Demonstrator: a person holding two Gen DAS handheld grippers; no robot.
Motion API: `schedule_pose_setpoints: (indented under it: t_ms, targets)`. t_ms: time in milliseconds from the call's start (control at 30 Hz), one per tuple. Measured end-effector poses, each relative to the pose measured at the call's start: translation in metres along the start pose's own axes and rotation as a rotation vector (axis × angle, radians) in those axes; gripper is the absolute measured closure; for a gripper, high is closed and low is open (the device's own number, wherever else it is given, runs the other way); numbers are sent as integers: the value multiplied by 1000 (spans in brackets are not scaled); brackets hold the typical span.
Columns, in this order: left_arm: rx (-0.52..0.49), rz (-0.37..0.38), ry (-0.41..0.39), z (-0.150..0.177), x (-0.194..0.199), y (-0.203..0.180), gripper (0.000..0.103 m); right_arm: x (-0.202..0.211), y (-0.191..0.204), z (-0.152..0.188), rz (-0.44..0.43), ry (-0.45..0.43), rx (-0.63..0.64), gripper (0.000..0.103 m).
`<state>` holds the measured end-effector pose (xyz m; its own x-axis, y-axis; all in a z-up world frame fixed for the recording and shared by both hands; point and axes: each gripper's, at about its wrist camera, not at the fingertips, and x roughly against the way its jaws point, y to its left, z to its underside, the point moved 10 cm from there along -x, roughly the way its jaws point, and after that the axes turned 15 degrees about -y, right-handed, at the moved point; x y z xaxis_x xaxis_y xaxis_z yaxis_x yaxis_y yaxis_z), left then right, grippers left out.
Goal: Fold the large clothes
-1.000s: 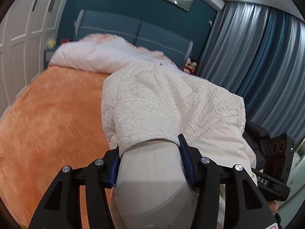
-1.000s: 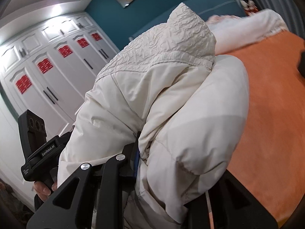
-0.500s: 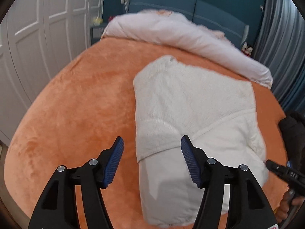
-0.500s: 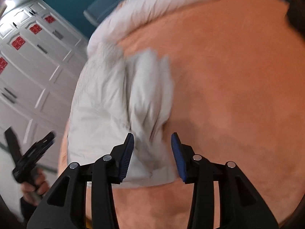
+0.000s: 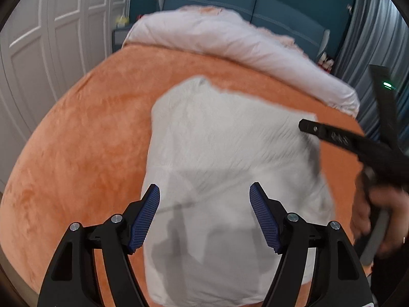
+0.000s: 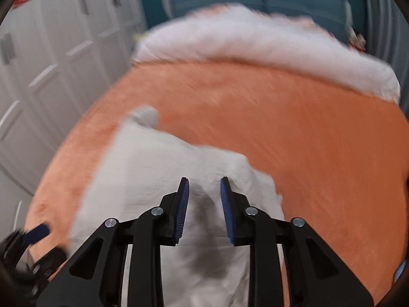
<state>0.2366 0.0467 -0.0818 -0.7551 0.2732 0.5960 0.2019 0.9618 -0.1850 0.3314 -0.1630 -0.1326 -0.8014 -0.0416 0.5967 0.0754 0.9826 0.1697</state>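
Note:
A cream-white padded jacket point(image 5: 225, 153) lies folded in a rough rectangle on the orange bedspread point(image 5: 81, 138). My left gripper point(image 5: 204, 202) is wide open and empty, hovering above the jacket's near end. My right gripper point(image 6: 204, 197) is open with a narrower gap and empty, above the jacket point(image 6: 158, 179) near its right side. In the left wrist view the right gripper's black finger point(image 5: 329, 134) reaches over the jacket's right edge. The right wrist view is blurred by motion.
A white duvet point(image 5: 240, 48) is bunched along the far side of the bed, in front of a blue headboard point(image 5: 255, 2). White wardrobe doors point(image 5: 51, 30) stand on the left, grey-blue curtains point(image 5: 375, 25) on the right. The orange bedspread also shows in the right wrist view point(image 6: 319, 138).
One second ago both grippers held the jacket up in the air. They have let it go onto the bed and opened. The right gripper has swung over the jacket.

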Motion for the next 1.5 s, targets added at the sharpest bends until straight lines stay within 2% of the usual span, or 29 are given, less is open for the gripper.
schedule_pose_setpoints:
  t_ms: [33,67,100,167,200,333,400,467,567,633,700,767,867,1033,1100,1200,1267,1300,1367,1400,1500]
  targets:
    - [-8,-16,20,10,-5,5,33,-14,2,4,6,38,-54,89]
    - [-19,-32,45,21,-11,10,32,-21,-11,20,11,60,-86,92]
    - [-30,-49,69,34,-18,18,28,-29,-25,42,18,91,-136,93]
    - [-10,-11,70,44,-24,20,23,-32,-36,70,-7,96,-213,95]
    - [3,-22,83,49,-27,22,22,-32,-36,73,-16,94,-237,96]
    - [-24,-88,94,49,-28,22,26,-16,-36,61,24,135,-229,96]
    - [-53,-113,94,45,-19,19,28,18,-15,36,-31,84,-206,93]
    - [-66,-114,84,43,-9,15,28,49,1,35,-83,62,-181,93]
    - [-59,-106,83,48,1,9,28,76,18,70,-114,107,-142,93]
    - [-58,-114,83,48,2,5,28,66,22,124,-101,228,-106,93]
    - [-52,-125,90,51,5,5,28,67,22,146,-103,253,-140,95]
    - [-47,-132,93,53,9,5,28,77,23,146,-114,257,-166,94]
    - [-49,-137,92,56,19,5,28,99,23,127,-132,187,-189,92]
    - [-61,-125,101,70,44,6,27,121,4,113,-94,107,-222,90]
    - [-90,-120,123,86,53,11,25,121,-4,114,-74,105,-236,81]
    - [-141,-133,197,125,55,21,24,113,-10,122,-72,130,-273,75]
    - [-140,-167,230,143,49,33,24,105,-8,137,-73,166,-276,75]
    - [-129,-193,230,148,43,42,27,102,-12,138,-66,185,-273,78]
    - [-127,-258,208,147,35,60,33,99,-11,152,-90,222,-296,88]
    - [-125,-285,192,142,31,70,33,101,-8,154,-99,228,-306,91]
    - [-85,-297,185,132,24,91,32,108,1,155,-93,208,-257,92]
